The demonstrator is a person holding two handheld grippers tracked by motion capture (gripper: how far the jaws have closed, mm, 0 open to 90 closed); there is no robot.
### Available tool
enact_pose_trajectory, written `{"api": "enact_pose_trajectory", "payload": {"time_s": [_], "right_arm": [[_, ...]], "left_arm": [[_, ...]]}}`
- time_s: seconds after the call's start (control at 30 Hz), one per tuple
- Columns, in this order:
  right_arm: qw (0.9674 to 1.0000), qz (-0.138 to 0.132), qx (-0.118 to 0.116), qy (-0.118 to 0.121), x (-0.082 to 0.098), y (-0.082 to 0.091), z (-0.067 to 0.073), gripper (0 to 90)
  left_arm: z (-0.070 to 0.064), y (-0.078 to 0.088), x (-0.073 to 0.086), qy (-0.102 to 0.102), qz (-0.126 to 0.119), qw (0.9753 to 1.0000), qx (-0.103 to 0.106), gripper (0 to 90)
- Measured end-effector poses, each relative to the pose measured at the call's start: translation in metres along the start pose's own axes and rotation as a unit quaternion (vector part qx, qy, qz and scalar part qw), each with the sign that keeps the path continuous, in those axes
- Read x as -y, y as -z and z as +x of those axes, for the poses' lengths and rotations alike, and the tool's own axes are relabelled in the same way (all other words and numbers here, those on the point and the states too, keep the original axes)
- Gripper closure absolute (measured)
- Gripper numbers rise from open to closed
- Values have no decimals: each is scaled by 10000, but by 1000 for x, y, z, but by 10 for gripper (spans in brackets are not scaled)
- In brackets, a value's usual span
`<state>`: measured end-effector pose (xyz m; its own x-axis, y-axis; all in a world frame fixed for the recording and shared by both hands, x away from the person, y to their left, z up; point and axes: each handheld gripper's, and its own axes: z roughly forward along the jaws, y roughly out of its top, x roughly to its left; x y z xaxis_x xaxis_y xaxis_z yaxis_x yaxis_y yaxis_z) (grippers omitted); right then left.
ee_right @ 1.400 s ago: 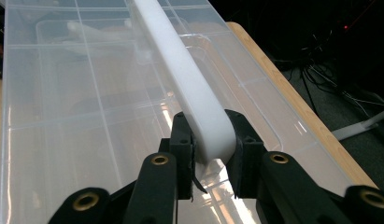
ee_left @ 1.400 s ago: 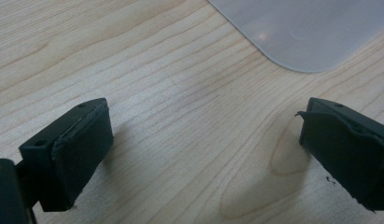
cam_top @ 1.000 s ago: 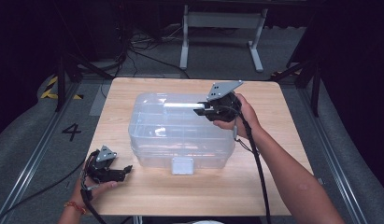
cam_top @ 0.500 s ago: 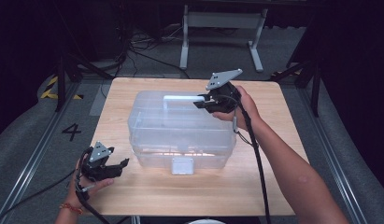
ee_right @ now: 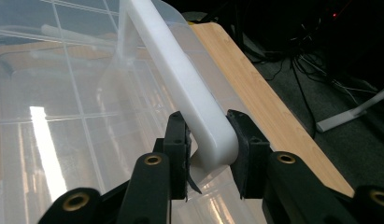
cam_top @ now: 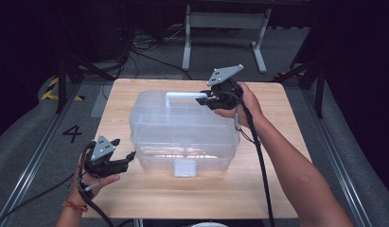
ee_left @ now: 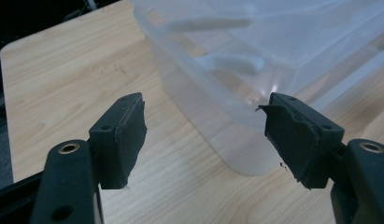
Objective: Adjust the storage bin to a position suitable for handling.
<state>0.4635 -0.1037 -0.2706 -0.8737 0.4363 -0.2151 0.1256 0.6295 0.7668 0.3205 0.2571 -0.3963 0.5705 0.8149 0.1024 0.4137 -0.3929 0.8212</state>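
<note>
A clear plastic storage box (cam_top: 182, 127) with a white handle (cam_top: 185, 96) stands in the middle of the wooden table (cam_top: 277, 156). My right gripper (cam_top: 205, 99) is shut on the handle's right end. In the right gripper view both pads press the handle (ee_right: 180, 79) between the jaws of the right gripper (ee_right: 207, 149), which have just eased slightly apart. My left gripper (cam_top: 126, 156) hovers open by the box's front left corner. Its jaws have just been closing with nothing between them. In the left gripper view that gripper (ee_left: 206, 135) faces the box wall (ee_left: 255, 56).
A white latch (cam_top: 184, 168) sits at the middle of the box's front. A grey metal stand (cam_top: 220, 19) and cables lie on the floor behind the table. Bare wood shows at the table's front and right.
The left gripper has risen off the table and its jaws have narrowed. The right gripper has lifted a little, bringing the handle up with it.
</note>
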Motion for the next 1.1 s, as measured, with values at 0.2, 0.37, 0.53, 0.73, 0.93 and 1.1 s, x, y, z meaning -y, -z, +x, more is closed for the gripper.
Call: {"api": "enact_pose_trajectory", "payload": {"time_s": [0.2, 0.37, 0.53, 0.73, 0.93, 1.1], "right_arm": [[10000, 30, 76, 24, -3, 0, -2, 702], [9998, 50, 174, 73, -5, 0, -2, 697], [9998, 45, 200, 66, -5, 0, -1, 694], [9995, -7, 288, 96, -2, 3, 3, 678], [9993, -115, 335, 76, 2, 13, 5, 632], [9975, -423, 559, 8, 14, 38, 4, 550]], "left_arm": [[1, -1, -8, 95, -163, 9997, 139, 373], [0, 2, -12, 18, -313, 9994, 122, 484], [2, 3, -14, -11, -425, 9987, 278, 633], [0, -1, -16, -66, -464, 9983, 338, 774], [0, 0, -17, -106, -426, 9986, 309, 837], [1, -1, -18, -169, -431, 9986, 268, 839]]}}
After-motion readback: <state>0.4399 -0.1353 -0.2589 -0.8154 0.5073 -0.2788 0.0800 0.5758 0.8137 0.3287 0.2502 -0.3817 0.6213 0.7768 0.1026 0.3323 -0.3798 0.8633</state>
